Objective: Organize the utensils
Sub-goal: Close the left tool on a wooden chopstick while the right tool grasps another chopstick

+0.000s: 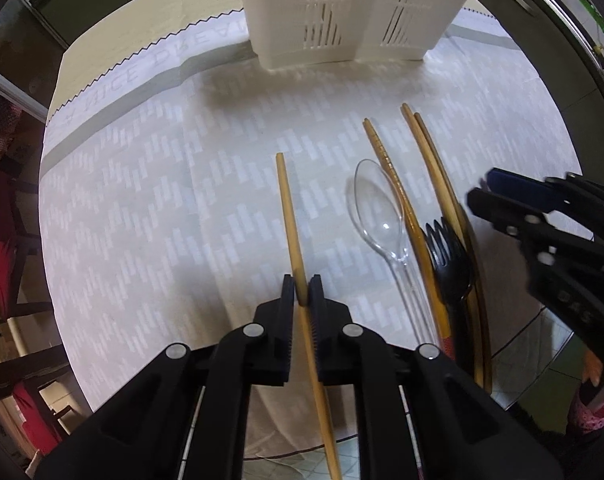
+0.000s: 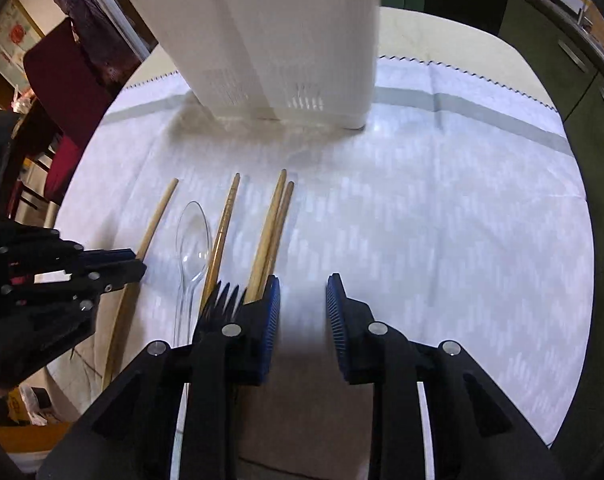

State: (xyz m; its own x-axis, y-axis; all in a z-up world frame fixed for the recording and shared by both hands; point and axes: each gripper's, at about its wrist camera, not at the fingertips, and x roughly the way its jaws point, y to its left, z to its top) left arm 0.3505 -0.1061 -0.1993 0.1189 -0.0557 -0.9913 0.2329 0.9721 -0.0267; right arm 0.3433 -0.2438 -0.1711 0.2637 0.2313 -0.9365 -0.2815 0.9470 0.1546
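Table (image 1: 82, 64): round, pale top; carries every item listed; its near edge runs under both claws.
Cloth (image 1: 150, 208): white with a pale block pattern, a grey band and a zigzag far edge; spread beneath both claws.
Utensil holder (image 1: 341, 12): white plastic, slotted walls, upright; stands at the far side of the cloth, ahead of the left gripper's tips and well apart from them; empty or filled, cannot tell.
Left gripper (image 1: 302, 292): black fingers, pointing down at the cloth; jaws drawn narrow and pressed on the single chopstick.
Right gripper (image 2: 303, 304): black fingers with blue ribbed pads (image 2: 272, 312); jaws stand partly apart with only bare cloth between them; nothing held.
Single chopstick (image 1: 288, 208): pale wood; clamped between the left gripper's fingers, its tip reaching ahead toward the holder, its other end passing back under the claw.
Chopstick pair (image 1: 433, 168): pale wood, side by side and touching; just left of the right gripper's left pad.
Ridged chopstick (image 1: 385, 168): darker amber, grooved near the tip; between the pair and the spoon.
Clear spoon (image 1: 377, 208): transparent plastic, bowl pointing toward the holder; to the right of the left gripper, beside the ridged chopstick.
Black fork (image 1: 447, 256): tines toward the holder; lies across the chopsticks, just beside the right gripper's left finger.
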